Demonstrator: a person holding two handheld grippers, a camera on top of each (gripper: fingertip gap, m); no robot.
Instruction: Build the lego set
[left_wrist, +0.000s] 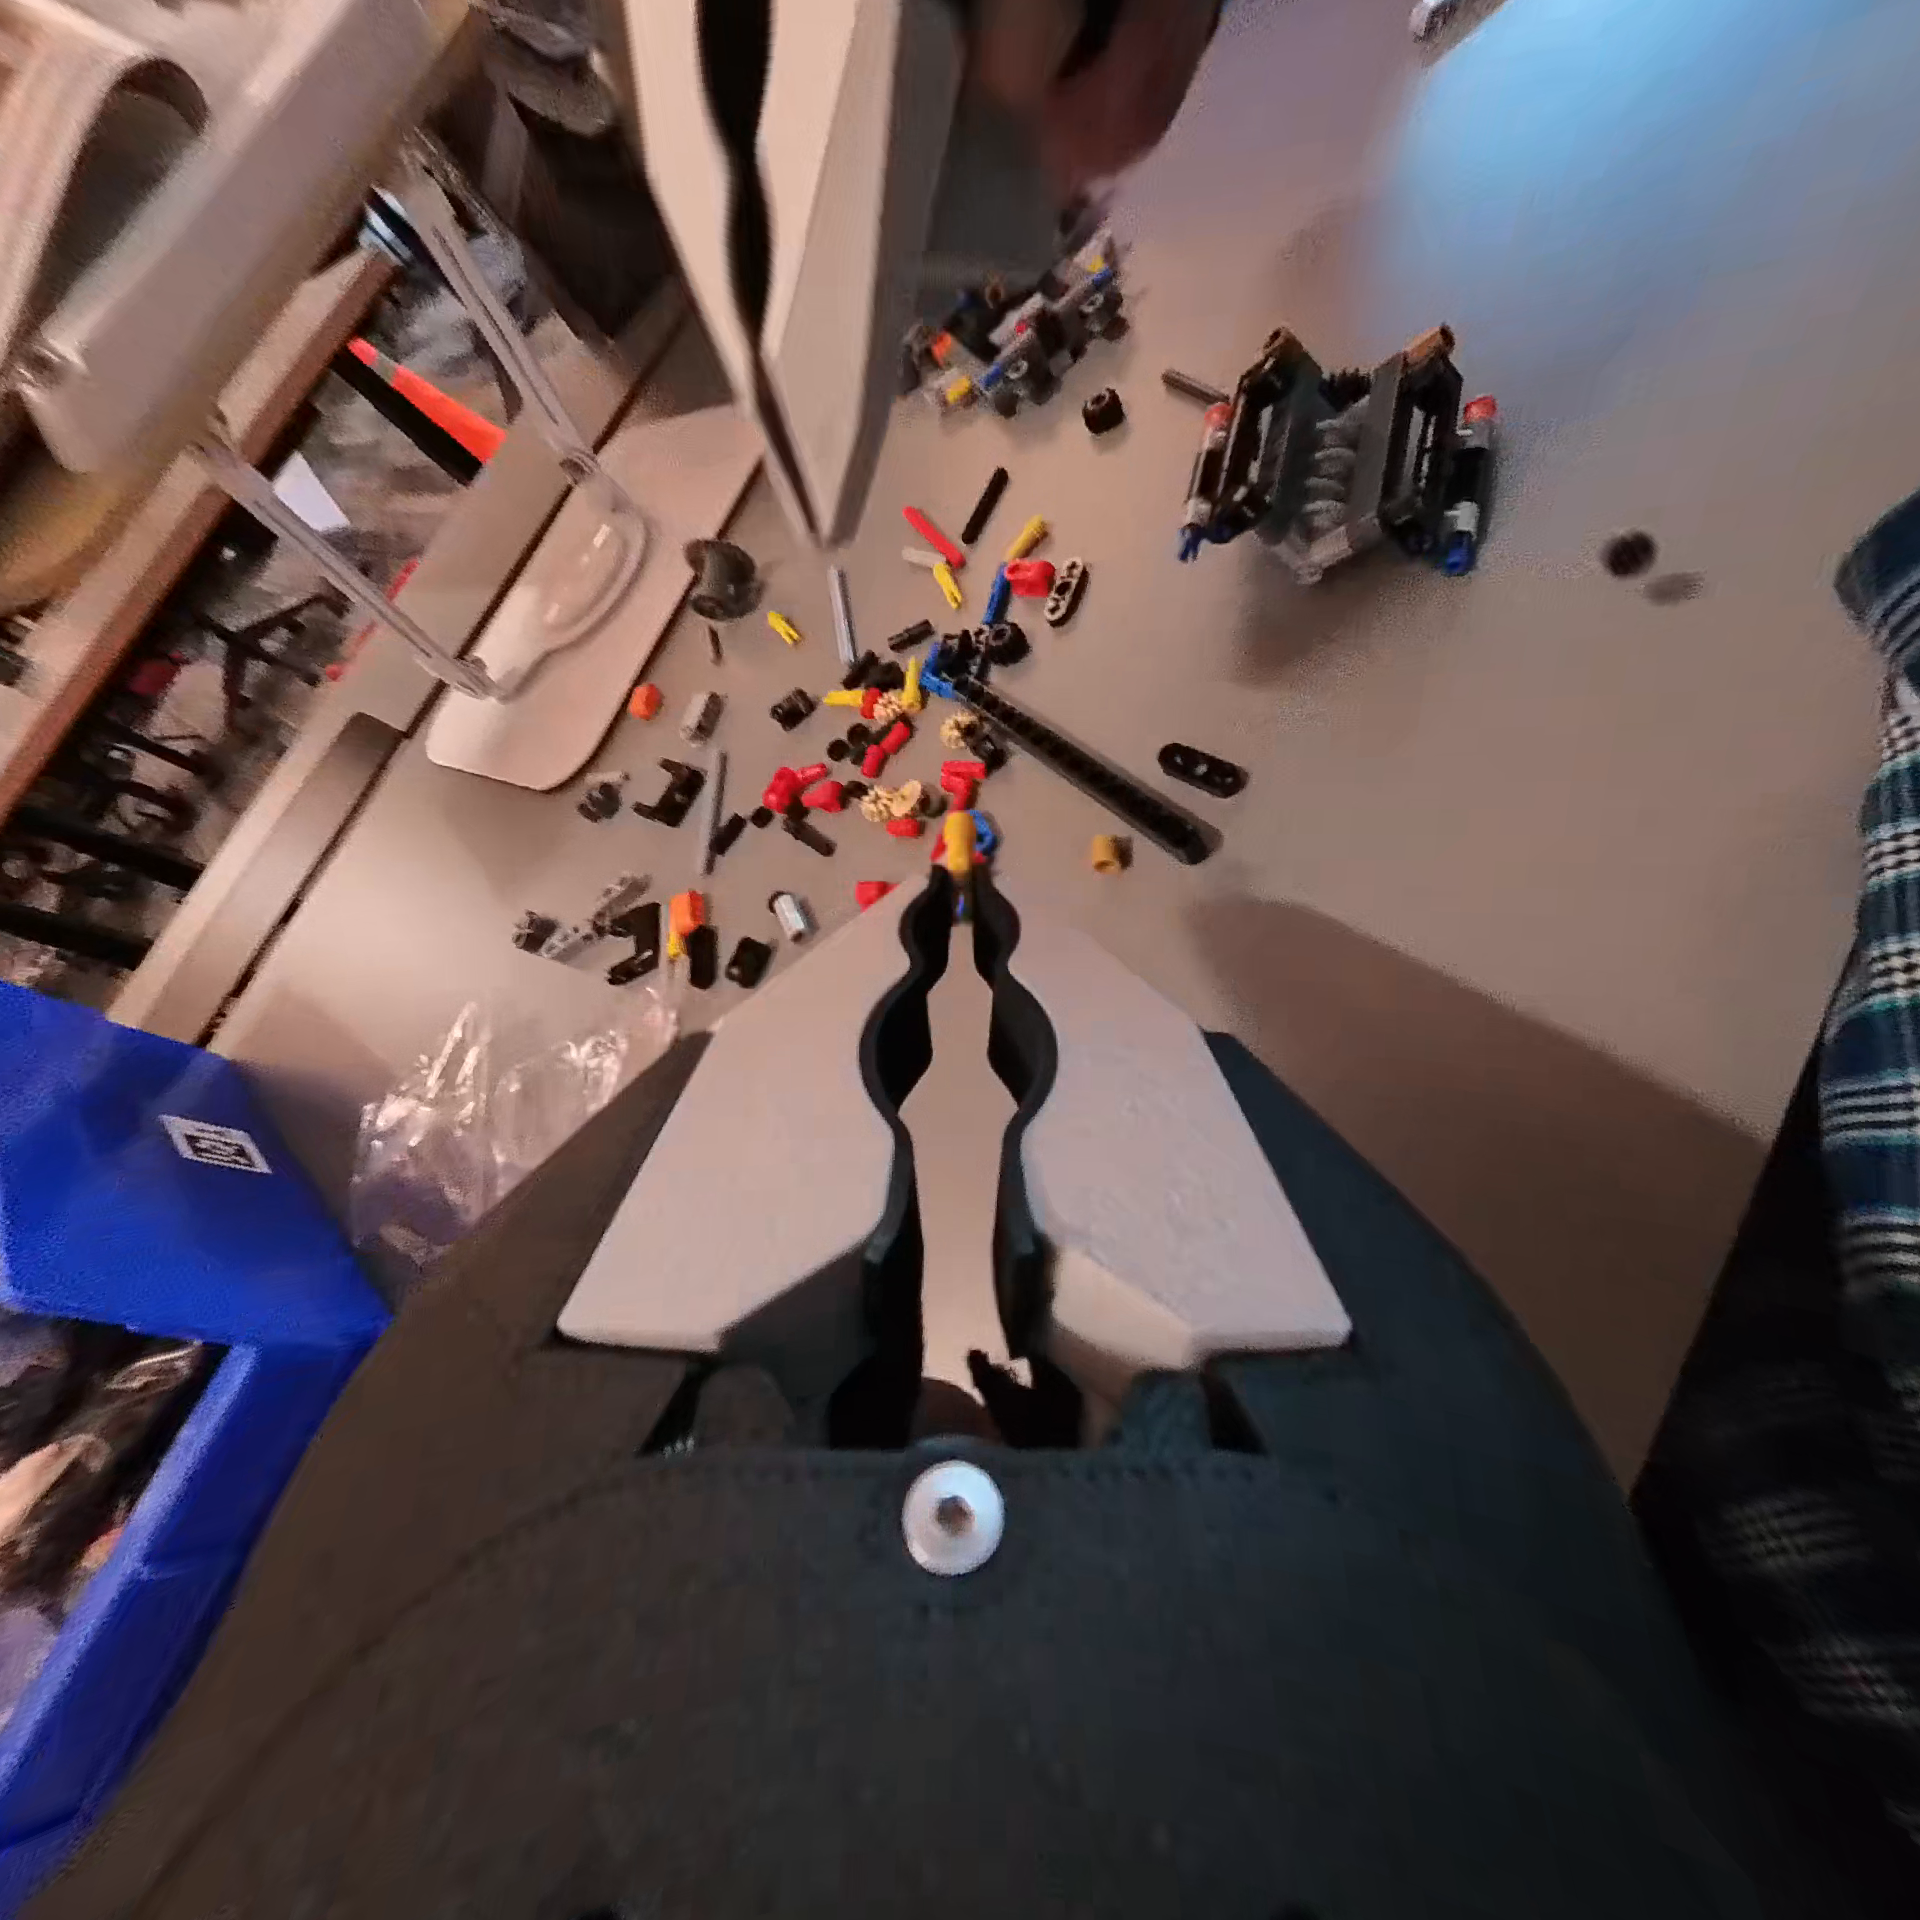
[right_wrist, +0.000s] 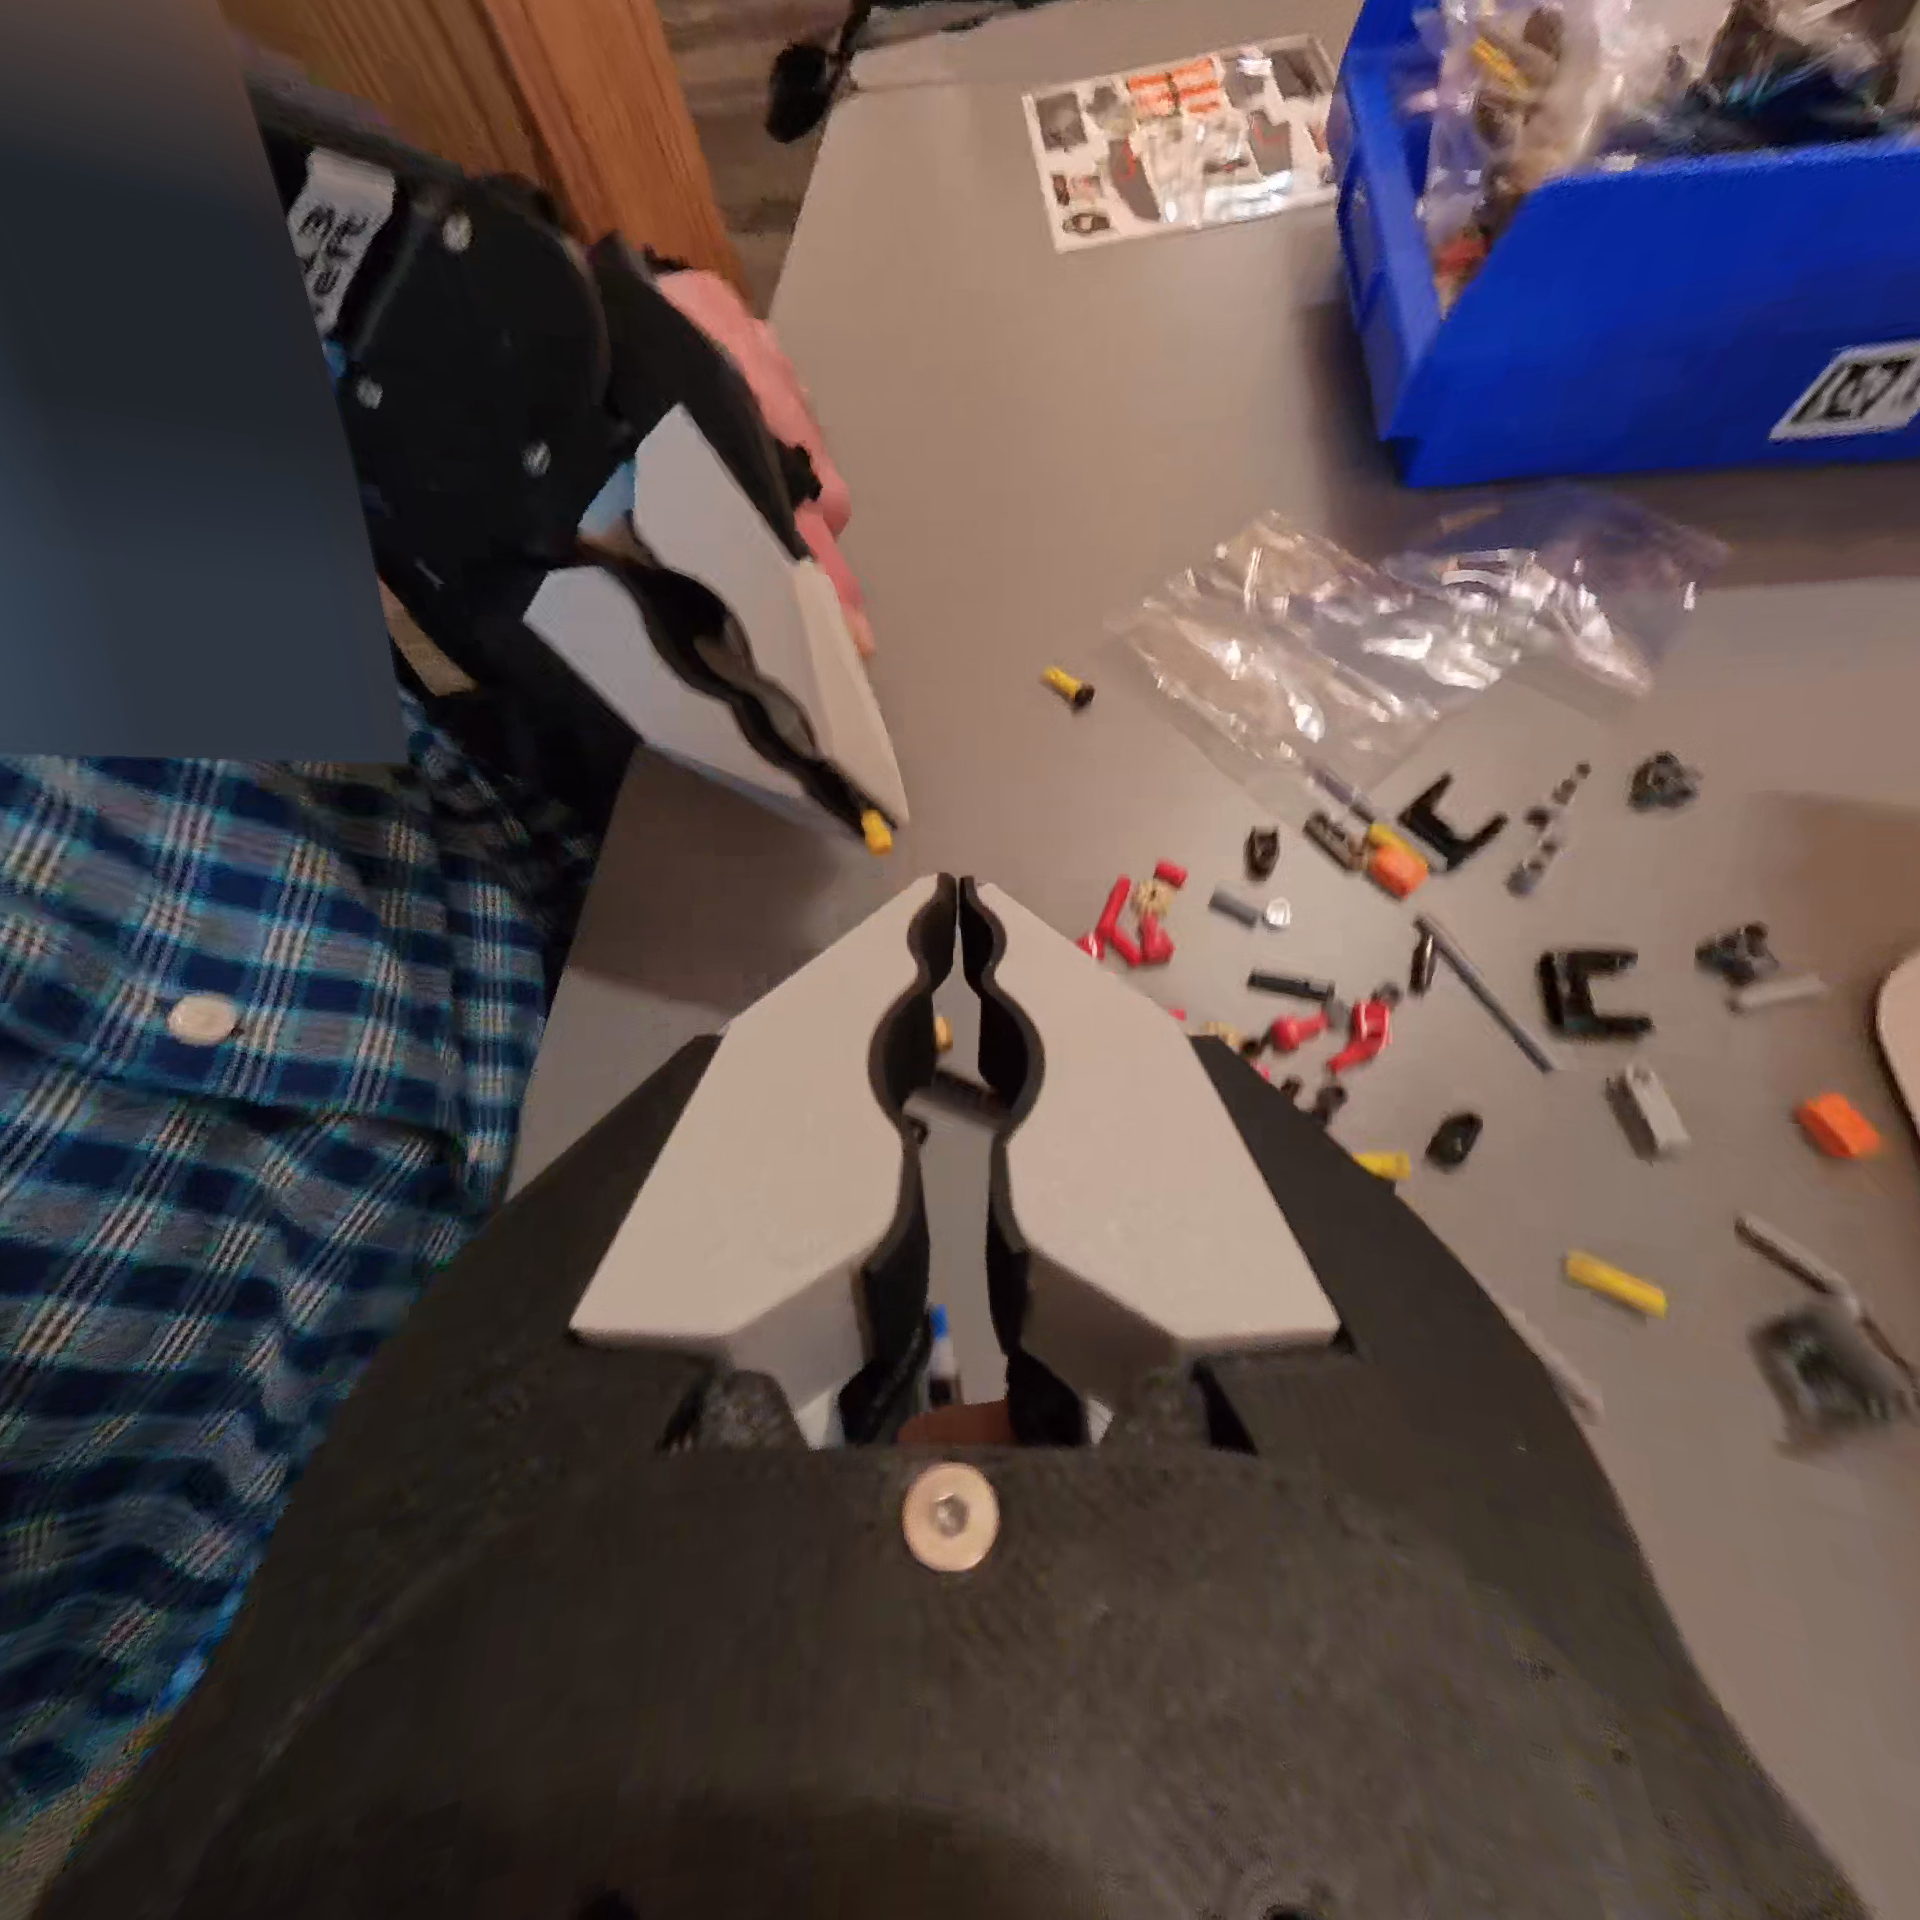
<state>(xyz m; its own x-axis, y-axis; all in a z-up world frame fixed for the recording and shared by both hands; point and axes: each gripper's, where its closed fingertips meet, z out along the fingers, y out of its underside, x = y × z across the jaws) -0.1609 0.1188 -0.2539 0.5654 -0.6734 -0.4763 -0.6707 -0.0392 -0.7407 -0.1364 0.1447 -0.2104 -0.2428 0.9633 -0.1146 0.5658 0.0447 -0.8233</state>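
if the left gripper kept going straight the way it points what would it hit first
Probably the loose lego pile on the table, just beyond the tips of the left gripper. It is shut on a yellow pin, so that would likely touch first. Depth is unclear; the gripper seems raised above the table.

A flat grey table (right_wrist: 1039, 416) fills most of both views, evenly lit. Far left in the left wrist view, wooden shelving (left_wrist: 156, 540) runs along the table's edge, crammed with dark, blurred clutter. A pale blue glow (left_wrist: 1621, 177) spreads over the far right of the tabletop. In the right wrist view, a wood-grain panel (right_wrist: 540, 114) stands at the far left, with grey plank flooring (right_wrist: 727, 62) just beside it.
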